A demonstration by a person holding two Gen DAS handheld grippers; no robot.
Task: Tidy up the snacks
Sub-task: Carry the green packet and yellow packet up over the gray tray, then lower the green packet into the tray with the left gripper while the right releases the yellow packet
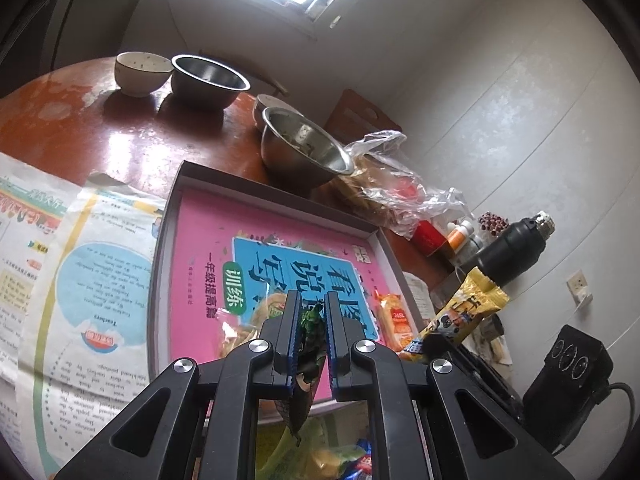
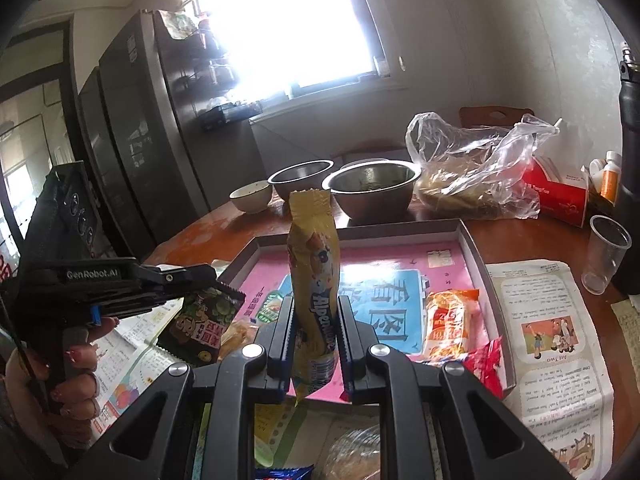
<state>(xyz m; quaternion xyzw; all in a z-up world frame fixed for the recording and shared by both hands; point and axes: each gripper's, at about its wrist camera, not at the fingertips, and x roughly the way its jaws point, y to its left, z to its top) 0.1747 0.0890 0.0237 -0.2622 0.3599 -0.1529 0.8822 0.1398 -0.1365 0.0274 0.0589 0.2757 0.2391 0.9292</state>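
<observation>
My left gripper (image 1: 313, 300) is shut on a dark green snack packet (image 1: 310, 344), held above the near edge of a shallow grey box (image 1: 280, 184) lined with a pink book cover. The same dark green snack packet (image 2: 208, 320) hangs from the left gripper (image 2: 208, 276) in the right wrist view, with a hand around the handle. My right gripper (image 2: 315, 304) is shut on a tall yellow Alpenliebe packet (image 2: 314, 264), upright over the box (image 2: 472, 244). From the left wrist view that yellow packet (image 1: 464, 312) shows at the right. An orange snack pack (image 2: 446, 326) lies inside the box.
Two steel bowls (image 2: 372, 188) and a ceramic bowl (image 2: 251, 196) stand at the back of the red table. A clear plastic bag (image 2: 472, 172), a red carton (image 2: 558, 192), a plastic cup (image 2: 606, 252) and a black flask (image 1: 508, 248) crowd the right side. Newspaper (image 1: 80, 280) covers the table; more snacks (image 1: 332, 456) lie near.
</observation>
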